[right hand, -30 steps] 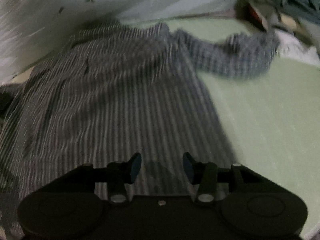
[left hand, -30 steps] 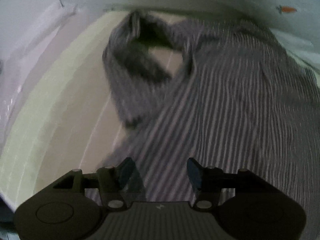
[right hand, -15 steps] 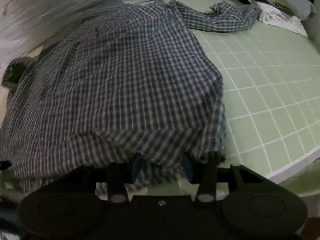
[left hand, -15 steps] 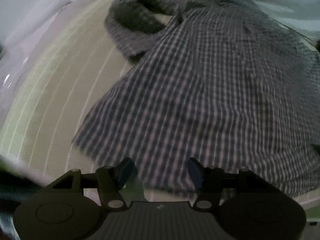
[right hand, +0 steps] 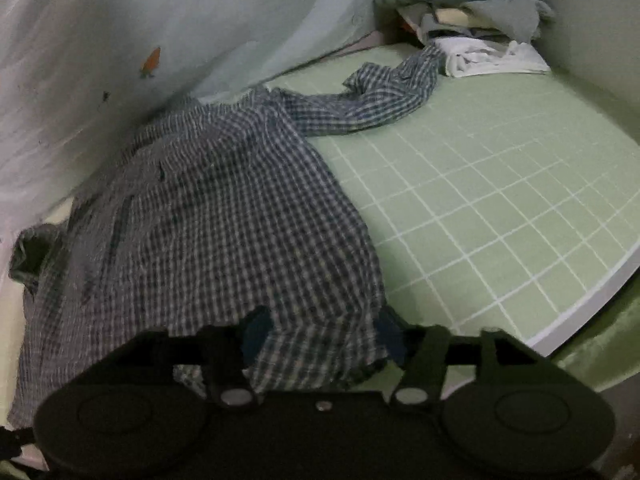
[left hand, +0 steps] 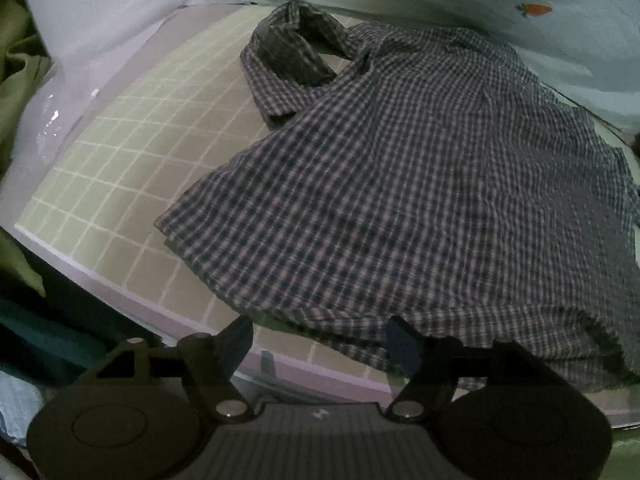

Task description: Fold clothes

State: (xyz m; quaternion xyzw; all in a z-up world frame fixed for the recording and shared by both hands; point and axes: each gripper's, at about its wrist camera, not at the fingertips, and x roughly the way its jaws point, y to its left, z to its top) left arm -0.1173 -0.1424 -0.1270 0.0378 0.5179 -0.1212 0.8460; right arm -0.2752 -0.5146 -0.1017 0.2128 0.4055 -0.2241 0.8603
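Grippers pulled back since; checked shirt [left hand: 400, 184] hem now nearer.

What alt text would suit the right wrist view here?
A blue-and-white checked shirt lies spread on a green grid mat, its hem draped between the open fingers of the right gripper. One sleeve stretches toward a pile of folded clothes at the far corner.

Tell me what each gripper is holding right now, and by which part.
Neither grips: both sets of jaws stand open at the checked shirt's near hem; the right gripper straddles it, the left gripper sits at its edge.
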